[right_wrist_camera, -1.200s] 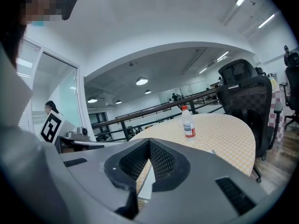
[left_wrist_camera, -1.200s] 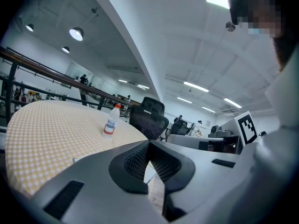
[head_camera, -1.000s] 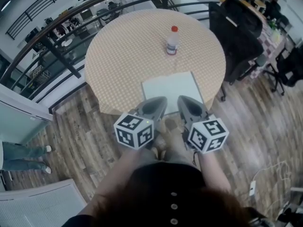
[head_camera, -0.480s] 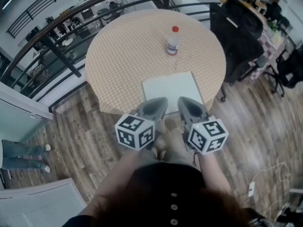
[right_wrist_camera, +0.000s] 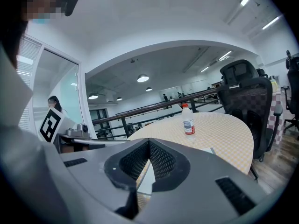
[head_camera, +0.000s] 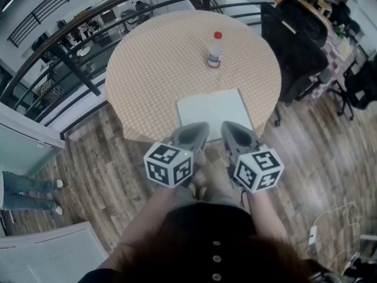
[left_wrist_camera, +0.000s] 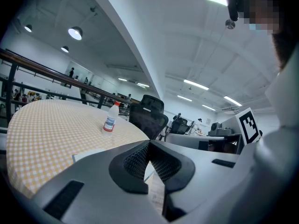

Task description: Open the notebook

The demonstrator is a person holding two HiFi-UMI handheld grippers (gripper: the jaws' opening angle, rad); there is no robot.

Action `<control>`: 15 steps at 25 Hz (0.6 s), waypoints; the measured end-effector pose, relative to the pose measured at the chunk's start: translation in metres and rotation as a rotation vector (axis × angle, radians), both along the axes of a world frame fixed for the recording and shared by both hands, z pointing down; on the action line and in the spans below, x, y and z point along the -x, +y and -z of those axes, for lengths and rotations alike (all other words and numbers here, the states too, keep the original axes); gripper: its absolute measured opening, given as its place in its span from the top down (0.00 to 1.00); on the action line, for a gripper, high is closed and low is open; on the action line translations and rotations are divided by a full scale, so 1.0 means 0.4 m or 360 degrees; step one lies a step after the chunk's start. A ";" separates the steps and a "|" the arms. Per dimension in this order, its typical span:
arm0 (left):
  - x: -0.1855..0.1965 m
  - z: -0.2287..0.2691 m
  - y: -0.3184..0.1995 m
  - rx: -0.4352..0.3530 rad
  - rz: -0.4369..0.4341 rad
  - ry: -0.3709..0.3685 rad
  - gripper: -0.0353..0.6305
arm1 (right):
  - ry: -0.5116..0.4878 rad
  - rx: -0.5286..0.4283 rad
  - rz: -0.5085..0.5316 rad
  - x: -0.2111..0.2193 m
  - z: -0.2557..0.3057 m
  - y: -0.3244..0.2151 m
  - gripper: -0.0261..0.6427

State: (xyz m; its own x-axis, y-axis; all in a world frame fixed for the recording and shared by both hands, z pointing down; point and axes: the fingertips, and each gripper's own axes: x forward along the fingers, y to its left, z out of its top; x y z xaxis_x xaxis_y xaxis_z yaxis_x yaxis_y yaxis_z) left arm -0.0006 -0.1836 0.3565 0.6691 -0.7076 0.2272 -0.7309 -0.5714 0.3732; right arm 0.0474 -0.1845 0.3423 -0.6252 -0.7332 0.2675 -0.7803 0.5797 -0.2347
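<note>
A closed white notebook (head_camera: 215, 109) lies flat at the near edge of the round table (head_camera: 159, 63), which has a tan checked cloth. My left gripper (head_camera: 198, 127) and right gripper (head_camera: 231, 126) hover side by side just short of the notebook's near edge, apart from it. Both are shut with nothing between the jaws. In the left gripper view the shut gripper (left_wrist_camera: 149, 143) points over the notebook (left_wrist_camera: 88, 154). In the right gripper view the shut gripper (right_wrist_camera: 148, 142) has the notebook (right_wrist_camera: 204, 150) just beyond it.
A small clear bottle with a red cap (head_camera: 215, 50) stands upright further back on the table, also in sight as the bottle (left_wrist_camera: 110, 118) and the bottle (right_wrist_camera: 188, 120). A black office chair (head_camera: 294, 37) stands at the table's right. A dark railing (head_camera: 88, 17) curves behind the table.
</note>
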 end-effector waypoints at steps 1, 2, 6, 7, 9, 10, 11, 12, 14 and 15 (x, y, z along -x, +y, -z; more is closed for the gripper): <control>-0.001 -0.002 0.001 0.0001 -0.0002 -0.0004 0.93 | 0.0003 0.0000 0.0001 0.000 -0.002 0.001 0.95; -0.001 -0.004 0.002 0.0003 -0.0003 -0.0006 0.94 | 0.0007 0.0000 0.0002 0.000 -0.003 0.001 0.95; -0.002 -0.006 0.003 0.0008 -0.0007 -0.0008 0.93 | 0.0021 0.0009 -0.0001 -0.002 -0.008 -0.001 0.95; -0.002 -0.008 0.004 0.0008 -0.0008 -0.0005 0.93 | 0.0023 0.0009 -0.0002 -0.003 -0.009 -0.002 0.95; -0.001 -0.009 0.004 0.0010 -0.0005 0.0005 0.93 | 0.0024 0.0008 0.0001 -0.002 -0.011 -0.003 0.95; 0.000 -0.010 0.003 0.0011 -0.0003 0.0009 0.93 | 0.0025 0.0008 0.0004 -0.002 -0.012 -0.003 0.95; 0.000 -0.010 0.002 0.0012 -0.0002 0.0011 0.93 | 0.0027 0.0009 0.0007 -0.002 -0.012 -0.005 0.95; 0.001 -0.009 0.000 0.0013 -0.0001 0.0011 0.93 | 0.0029 0.0011 0.0007 -0.002 -0.012 -0.006 0.95; 0.002 -0.009 -0.003 0.0014 0.0000 0.0012 0.93 | 0.0033 0.0021 0.0005 -0.001 -0.013 -0.008 0.95; 0.003 -0.010 -0.004 0.0015 0.0000 0.0013 0.93 | 0.0035 0.0024 0.0004 0.000 -0.014 -0.009 0.95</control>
